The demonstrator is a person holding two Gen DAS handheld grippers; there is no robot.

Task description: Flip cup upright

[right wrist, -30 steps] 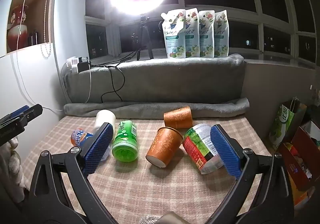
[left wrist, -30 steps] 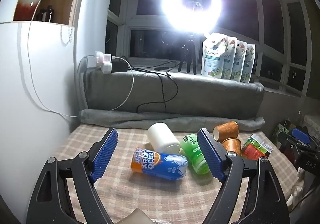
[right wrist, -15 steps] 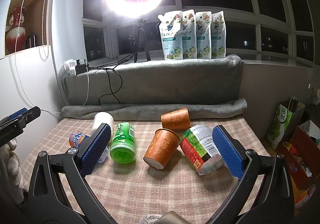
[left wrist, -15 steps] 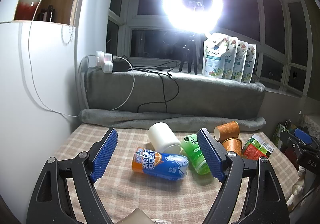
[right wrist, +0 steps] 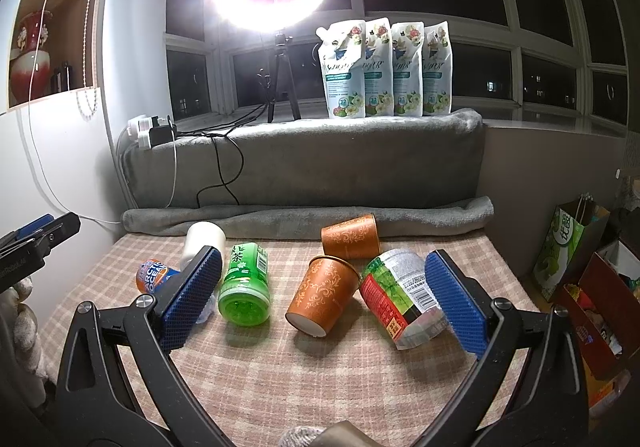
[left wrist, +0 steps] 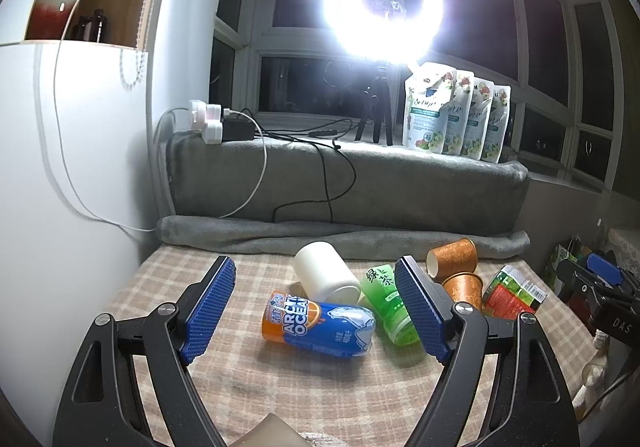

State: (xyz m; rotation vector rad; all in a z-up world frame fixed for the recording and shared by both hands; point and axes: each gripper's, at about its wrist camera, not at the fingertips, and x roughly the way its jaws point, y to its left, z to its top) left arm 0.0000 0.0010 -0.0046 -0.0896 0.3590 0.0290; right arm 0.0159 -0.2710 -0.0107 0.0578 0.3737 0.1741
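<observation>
Both my tongs, the left gripper (left wrist: 314,305) and the right gripper (right wrist: 320,297), are wide and hold nothing. The brown cup (right wrist: 322,295) lies on its side near the middle of the table (right wrist: 320,379), another brown cup (right wrist: 350,236) behind it at the back edge. I judge this the approach; next I must lower the right tongs around the cup's wall, beside the green bottle (right wrist: 244,295).

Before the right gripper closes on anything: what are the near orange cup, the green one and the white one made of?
Near orange cup: looks like paper, matte printed scrollwork, rolled rim, pale base.
Green cup: translucent glossy plastic, light glows through its base; printed label wrap.
White cup: opaque, smooth, plain; plastic or coated paper, cannot tell.
All three lie on their sides on the checked cloth.
</observation>
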